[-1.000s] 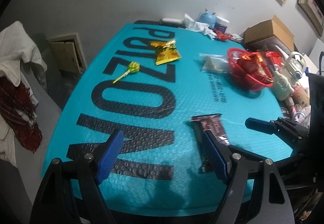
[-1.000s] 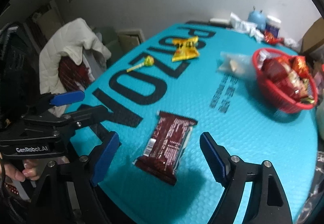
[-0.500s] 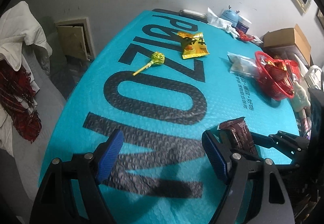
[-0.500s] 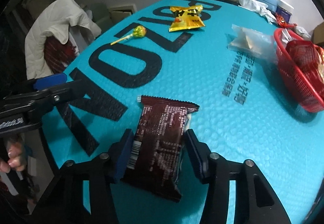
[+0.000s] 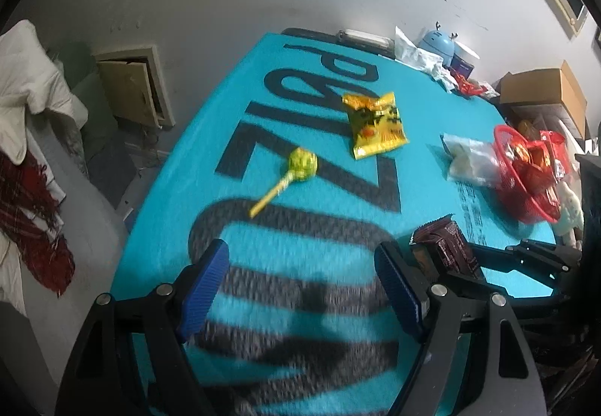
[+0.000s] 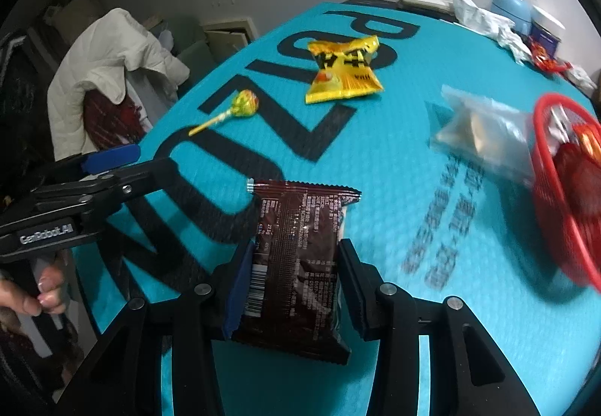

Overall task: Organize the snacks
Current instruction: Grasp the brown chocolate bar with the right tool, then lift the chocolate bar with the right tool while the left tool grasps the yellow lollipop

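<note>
My right gripper (image 6: 291,280) is shut on a dark brown snack packet (image 6: 300,250) and holds it above the teal mat (image 6: 394,160); the packet also shows in the left wrist view (image 5: 447,247). My left gripper (image 5: 300,284) is open and empty over the mat's near part, and shows in the right wrist view (image 6: 109,158). A yellow-green lollipop (image 5: 296,168) and a yellow snack bag (image 5: 375,123) lie ahead. A clear bag (image 5: 469,160) lies beside the red basket (image 5: 526,205), which holds several red snacks.
A blue gadget (image 5: 437,42), white wrappers (image 5: 417,53) and a cardboard box (image 5: 544,93) stand at the table's far right. A white jacket over a chair (image 6: 105,70) is off the left edge. A wall hatch (image 5: 131,89) is behind.
My right gripper closed on the brown packet and lifted it off the mat. My left gripper moved forward toward the lollipop, staying open.
</note>
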A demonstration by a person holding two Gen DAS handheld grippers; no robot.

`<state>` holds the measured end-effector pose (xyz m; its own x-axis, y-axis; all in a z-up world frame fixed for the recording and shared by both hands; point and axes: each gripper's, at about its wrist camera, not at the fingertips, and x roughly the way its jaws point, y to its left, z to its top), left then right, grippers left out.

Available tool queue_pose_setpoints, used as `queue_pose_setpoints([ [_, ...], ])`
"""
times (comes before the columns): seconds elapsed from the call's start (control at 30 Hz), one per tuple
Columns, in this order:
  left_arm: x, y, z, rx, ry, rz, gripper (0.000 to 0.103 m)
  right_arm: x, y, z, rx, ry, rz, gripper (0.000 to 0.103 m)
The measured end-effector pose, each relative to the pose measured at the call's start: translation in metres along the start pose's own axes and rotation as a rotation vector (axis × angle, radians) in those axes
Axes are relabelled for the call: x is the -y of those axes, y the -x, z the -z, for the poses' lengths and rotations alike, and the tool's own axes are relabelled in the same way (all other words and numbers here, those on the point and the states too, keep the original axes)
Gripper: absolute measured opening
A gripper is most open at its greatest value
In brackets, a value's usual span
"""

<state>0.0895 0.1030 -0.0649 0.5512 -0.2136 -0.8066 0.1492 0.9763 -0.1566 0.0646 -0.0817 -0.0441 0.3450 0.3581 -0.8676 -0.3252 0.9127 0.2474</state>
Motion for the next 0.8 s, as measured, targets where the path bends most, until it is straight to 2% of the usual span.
queue_pose_setpoints([
  [0.13, 0.0, -0.014, -0.021, 0.015, -0.023, -0.023, 0.08, 0.004, -0.006, -0.017, 0.042, 0.062, 0.06, 0.044],
  [0.37, -0.004, -0.042, -0.041, 0.001, -0.042, 0.005, 0.079, 0.016, -0.023, -0.038, 0.056, 0.062, 0.042, 0.044],
  [0.7, -0.002, -0.079, -0.047, -0.057, -0.089, 0.021, 0.052, 0.023, -0.034, -0.043, 0.055, 0.064, 0.013, 0.045],
  [0.8, -0.002, -0.083, -0.049, -0.063, -0.091, 0.04, 0.049, 0.022, -0.034, -0.043, 0.059, 0.067, 0.012, 0.045],
])
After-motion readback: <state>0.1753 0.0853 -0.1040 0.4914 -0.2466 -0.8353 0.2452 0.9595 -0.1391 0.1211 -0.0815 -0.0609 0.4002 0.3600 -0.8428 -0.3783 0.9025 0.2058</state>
